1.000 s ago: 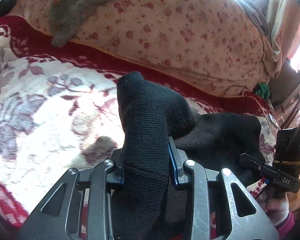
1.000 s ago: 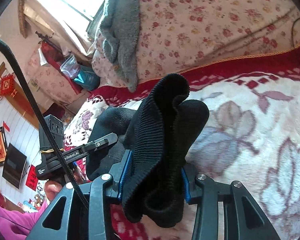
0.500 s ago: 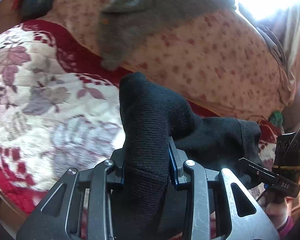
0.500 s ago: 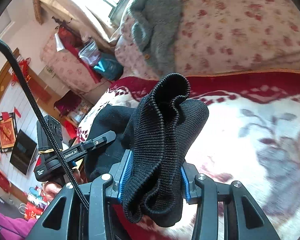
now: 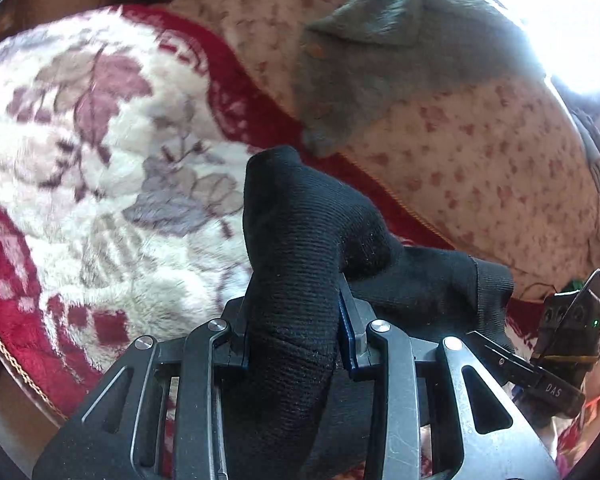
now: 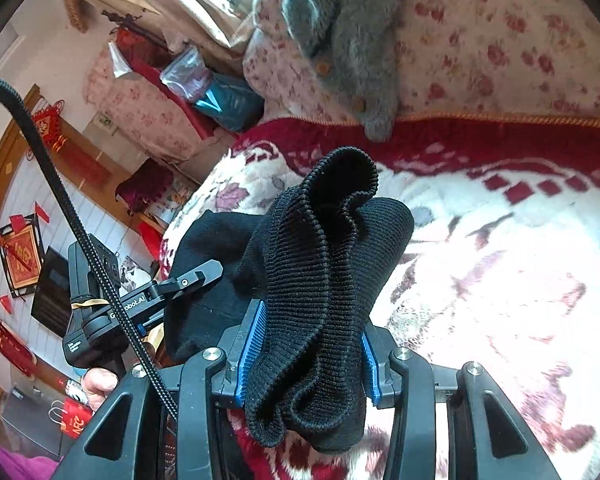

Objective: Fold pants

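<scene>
Black knit pants point(image 5: 300, 240): we saw matt, finely ribbed cloth, coarser at the cuff.
Left gripper point(image 5: 296, 332): we noted brushed, scratched grey metal arms, blue ridged pads.
Right gripper point(image 6: 308, 356): we noted matt black arms, shiny rivets, blue ridged plastic pads.
White-and-red floral blanket point(image 5: 100, 168): we found plush, fuzzy pile.
Grey fleece garment point(image 6: 352, 40): we saw soft, napped cloth.
Black cable point(image 6: 60, 184): we saw braided sheath.

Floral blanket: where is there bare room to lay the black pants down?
The floral blanket is bare ahead of the right gripper, up to its red border. It is crowded beyond: flowered bedding with a grey garment.
</scene>
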The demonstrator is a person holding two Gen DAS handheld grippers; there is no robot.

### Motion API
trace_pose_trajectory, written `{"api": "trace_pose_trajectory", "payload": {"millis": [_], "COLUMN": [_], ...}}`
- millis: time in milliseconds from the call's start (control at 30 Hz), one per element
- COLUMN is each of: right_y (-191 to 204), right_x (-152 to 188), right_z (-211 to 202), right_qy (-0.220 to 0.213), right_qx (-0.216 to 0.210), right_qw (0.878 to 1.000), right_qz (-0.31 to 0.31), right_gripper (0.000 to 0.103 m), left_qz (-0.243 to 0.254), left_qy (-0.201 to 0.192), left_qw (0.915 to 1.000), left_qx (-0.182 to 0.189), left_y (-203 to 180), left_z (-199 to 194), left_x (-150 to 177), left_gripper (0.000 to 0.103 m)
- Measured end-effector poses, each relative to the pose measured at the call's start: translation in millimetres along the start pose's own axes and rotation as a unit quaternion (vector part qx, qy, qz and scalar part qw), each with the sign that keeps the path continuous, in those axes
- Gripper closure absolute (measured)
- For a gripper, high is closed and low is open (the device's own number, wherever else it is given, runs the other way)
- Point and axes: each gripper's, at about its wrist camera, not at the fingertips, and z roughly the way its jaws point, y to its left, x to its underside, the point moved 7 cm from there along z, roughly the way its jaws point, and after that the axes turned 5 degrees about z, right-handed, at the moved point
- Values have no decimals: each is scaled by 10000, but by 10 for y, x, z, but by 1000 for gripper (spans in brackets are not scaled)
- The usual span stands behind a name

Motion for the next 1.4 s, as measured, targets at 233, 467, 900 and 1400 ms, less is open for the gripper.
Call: {"api": "trace_pose_trajectory", "payload": {"millis": [233, 467, 900, 1400], "right_y": [-326, -208, 279, 577], "right_x": [113, 63, 60, 194], "right_z": [190, -88, -399, -335], "right_qy": [271, 142, -252, -425], "right_qx": [322, 862, 1213, 1288], "right_qw": [9984, 9960, 9869, 9822], "right_qz": [381, -178, -1038, -1302], "right_gripper": [56, 55, 53, 48], "left_qz": [-549, -748, -73, 485], "left_qy": [394, 387, -185, -679], "left_qw": [9977, 9956, 9927, 9821], "left_qx": [-56, -411, -1188, -1689], "left_y": [286, 319, -77, -432], "left_z": [261, 189, -301, -636], "left_x": [159, 156, 230, 426], "left_gripper": [50, 38, 38, 38]}}
